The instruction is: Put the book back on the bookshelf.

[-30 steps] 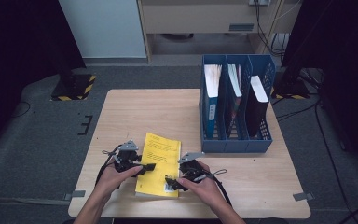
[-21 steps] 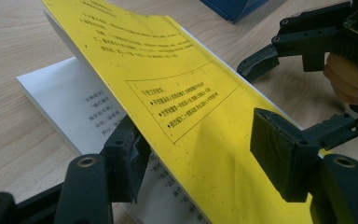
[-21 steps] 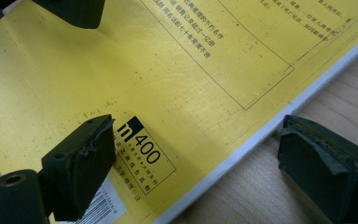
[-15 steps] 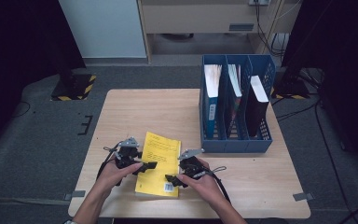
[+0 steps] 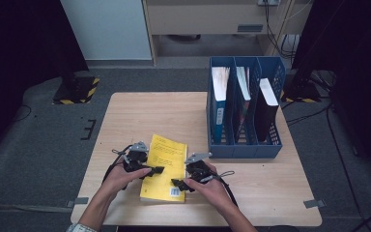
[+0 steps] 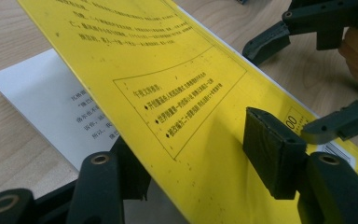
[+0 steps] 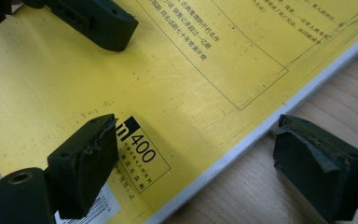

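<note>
A yellow book (image 5: 166, 159) lies on the wooden table (image 5: 149, 111) near its front edge. My left gripper (image 5: 157, 170) is at the book's left edge. In the left gripper view the yellow cover (image 6: 168, 70) is lifted off a white page (image 6: 42, 102) and runs between the jaws of my left gripper (image 6: 196, 154), one jaw under it and one above. These jaws have just been closing, and the upper pad stands clear of the cover. My right gripper (image 7: 198, 140) is open astride the book's right edge, one pad over the cover and one over the table.
A blue file rack (image 5: 244, 145) with three compartments stands at the right back of the table, holding upright books and folders. My right gripper (image 6: 286, 88) faces the left one across the cover. Bare wood lies behind the book and at the front right.
Both hands have kept their places at the book's edges. The book lies where it lay; no other shift is visible from above.
</note>
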`<state>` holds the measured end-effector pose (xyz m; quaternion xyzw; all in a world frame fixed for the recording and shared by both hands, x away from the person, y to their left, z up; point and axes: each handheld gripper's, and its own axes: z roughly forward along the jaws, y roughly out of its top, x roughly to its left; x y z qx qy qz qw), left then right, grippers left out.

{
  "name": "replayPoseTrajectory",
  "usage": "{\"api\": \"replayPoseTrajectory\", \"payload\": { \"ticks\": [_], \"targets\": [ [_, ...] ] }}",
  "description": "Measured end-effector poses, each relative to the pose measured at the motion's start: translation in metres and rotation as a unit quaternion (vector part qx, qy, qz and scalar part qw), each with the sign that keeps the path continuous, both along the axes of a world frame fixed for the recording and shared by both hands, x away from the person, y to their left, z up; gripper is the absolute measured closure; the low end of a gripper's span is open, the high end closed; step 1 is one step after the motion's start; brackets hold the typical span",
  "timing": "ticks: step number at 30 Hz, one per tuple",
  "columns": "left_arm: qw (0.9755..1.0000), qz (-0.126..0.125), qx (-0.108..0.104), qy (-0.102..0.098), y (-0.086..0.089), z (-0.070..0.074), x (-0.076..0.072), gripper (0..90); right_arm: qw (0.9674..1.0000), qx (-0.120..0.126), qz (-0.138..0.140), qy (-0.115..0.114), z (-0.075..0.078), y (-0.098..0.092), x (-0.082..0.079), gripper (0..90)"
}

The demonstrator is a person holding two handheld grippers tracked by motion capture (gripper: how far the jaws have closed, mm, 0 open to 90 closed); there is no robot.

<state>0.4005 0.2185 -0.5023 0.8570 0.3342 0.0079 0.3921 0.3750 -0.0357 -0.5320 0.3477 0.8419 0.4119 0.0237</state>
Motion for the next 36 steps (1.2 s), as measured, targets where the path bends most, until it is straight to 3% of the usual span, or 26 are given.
{"api": "replayPoseTrajectory", "payload": {
  "ticks": [5, 10, 20, 26, 31, 36],
  "targets": [
    [0.9999, -0.007, -0.001, 0.008, 0.0, -0.001, 0.002, 48.1, 1.0, -0.001, 0.002, -0.001, 0.0, 0.0, 0.0, 14.0],
    [0.9998, -0.018, 0.002, 0.01, -0.003, -0.001, 0.003, 42.6, 1.0, -0.001, 0.001, 0.0, 0.0, 0.0, 0.0, 14.0],
    [0.9992, -0.021, 0.013, 0.03, -0.001, 0.004, 0.008, 60.7, 1.0, -0.007, 0.005, -0.004, 0.0, 0.001, 0.0, 14.1],
    [0.9986, -0.025, 0.023, 0.041, -0.004, 0.009, 0.01, 64.4, 0.9999, -0.011, 0.007, -0.002, 0.001, 0.001, 0.0, 14.2],
    [0.9989, -0.016, -0.007, 0.043, -0.001, 0.01, 0.01, 75.1, 0.9999, -0.013, 0.008, -0.002, 0.002, 0.001, 0.001, 14.1],
    [0.9988, -0.011, -0.011, 0.046, -0.001, 0.012, 0.01, 78.3, 0.9998, -0.016, 0.01, 0.005, 0.003, 0.001, 0.005, 13.9]
  ]
}}
